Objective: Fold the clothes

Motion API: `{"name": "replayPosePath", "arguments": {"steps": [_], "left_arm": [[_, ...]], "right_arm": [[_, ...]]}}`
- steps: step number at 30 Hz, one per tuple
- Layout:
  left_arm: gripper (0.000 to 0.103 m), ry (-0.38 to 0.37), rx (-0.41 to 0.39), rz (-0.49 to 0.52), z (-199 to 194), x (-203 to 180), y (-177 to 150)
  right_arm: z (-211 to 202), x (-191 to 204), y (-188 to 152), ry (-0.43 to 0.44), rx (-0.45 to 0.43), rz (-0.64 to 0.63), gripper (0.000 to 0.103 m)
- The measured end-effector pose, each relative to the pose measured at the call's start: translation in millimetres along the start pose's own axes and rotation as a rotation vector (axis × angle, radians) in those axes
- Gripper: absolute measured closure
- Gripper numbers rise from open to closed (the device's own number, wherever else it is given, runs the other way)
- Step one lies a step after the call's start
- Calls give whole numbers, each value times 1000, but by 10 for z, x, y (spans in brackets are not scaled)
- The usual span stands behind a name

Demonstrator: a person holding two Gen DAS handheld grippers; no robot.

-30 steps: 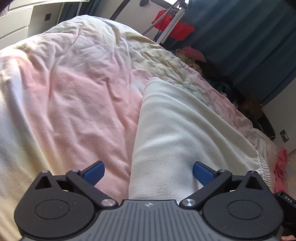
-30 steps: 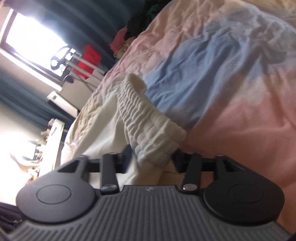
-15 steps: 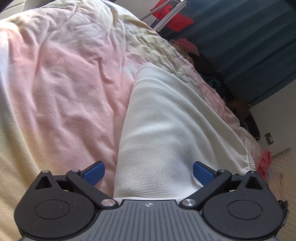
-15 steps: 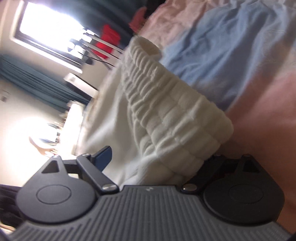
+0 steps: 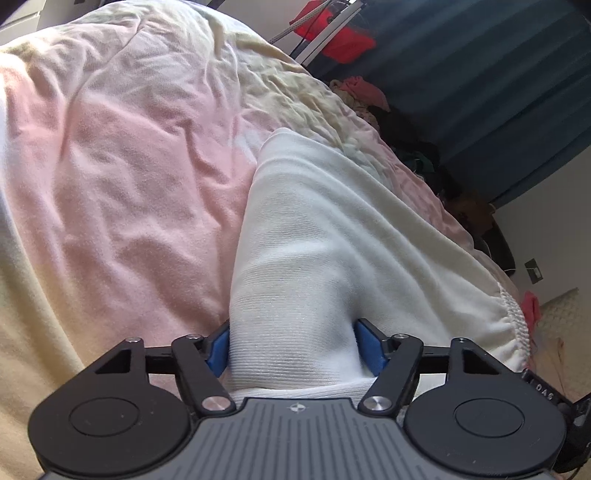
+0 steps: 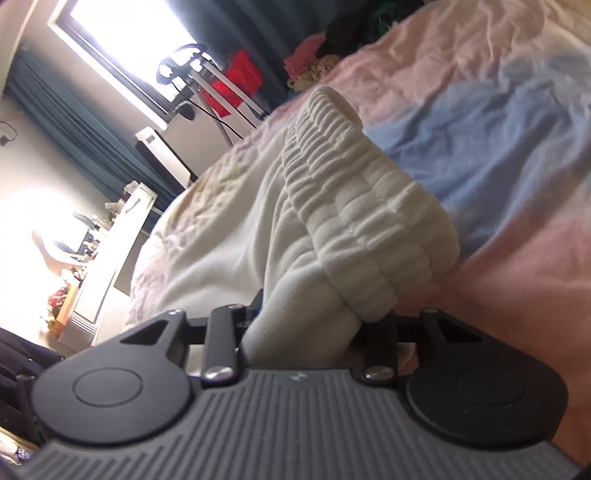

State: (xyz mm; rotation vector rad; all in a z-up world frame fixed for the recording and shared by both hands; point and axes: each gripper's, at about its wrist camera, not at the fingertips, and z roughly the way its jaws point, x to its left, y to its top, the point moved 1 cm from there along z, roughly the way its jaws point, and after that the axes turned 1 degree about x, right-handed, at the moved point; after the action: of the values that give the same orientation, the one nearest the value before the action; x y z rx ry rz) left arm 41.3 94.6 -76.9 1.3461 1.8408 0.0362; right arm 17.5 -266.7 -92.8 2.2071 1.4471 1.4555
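Note:
A white knit garment (image 5: 332, 236) with a ribbed elastic waistband (image 6: 369, 206) lies on a bed (image 5: 110, 155) covered in a pink, cream and blue sheet. My left gripper (image 5: 293, 347) is shut on a bunched fold of the plain white fabric; its blue pads (image 5: 218, 349) press in from both sides. My right gripper (image 6: 317, 317) is shut on the garment at the near end of the waistband, with the cloth bulging between the jaws. The waistband also shows at the right edge of the left wrist view (image 5: 513, 314).
A pile of clothes (image 5: 369, 96) sits at the far edge of the bed by dark blue curtains (image 5: 498, 74). A metal rack with a red item (image 6: 236, 77) stands by a bright window (image 6: 140, 33). A white desk (image 6: 110, 251) stands beside the bed.
My left gripper has closed from wide open onto the white fabric. My right gripper opened half a second ago and has closed again on the garment at the waistband.

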Motion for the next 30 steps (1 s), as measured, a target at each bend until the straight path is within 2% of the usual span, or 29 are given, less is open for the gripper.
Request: {"name": "replayPosePath", "arguments": {"steps": [6,12,14,19,25,30], "left_arm": [[61,-95,-59,12,-298,-220,31],[66,-213,-62,40,-303,-926,190],[66,-230,-55,73,-184,-1325,237],[67,-251,-8,154,429,-2474,399],[67,-245,73,185,1484,-3777,688],[67,-211,106,276,2363,-4449,742]], "right_arm": [[-432,251,117,22,-49,-12,65],[-944,231,663,31,-141,23,66],[-1110,143,903,18,-171,30,66],[-1438,-273,1671,-51,-278,65,66],[-1562,-952,2655,-143,-356,141,66],[-1354,-1610,3212,-208,-403,231,66]]}}
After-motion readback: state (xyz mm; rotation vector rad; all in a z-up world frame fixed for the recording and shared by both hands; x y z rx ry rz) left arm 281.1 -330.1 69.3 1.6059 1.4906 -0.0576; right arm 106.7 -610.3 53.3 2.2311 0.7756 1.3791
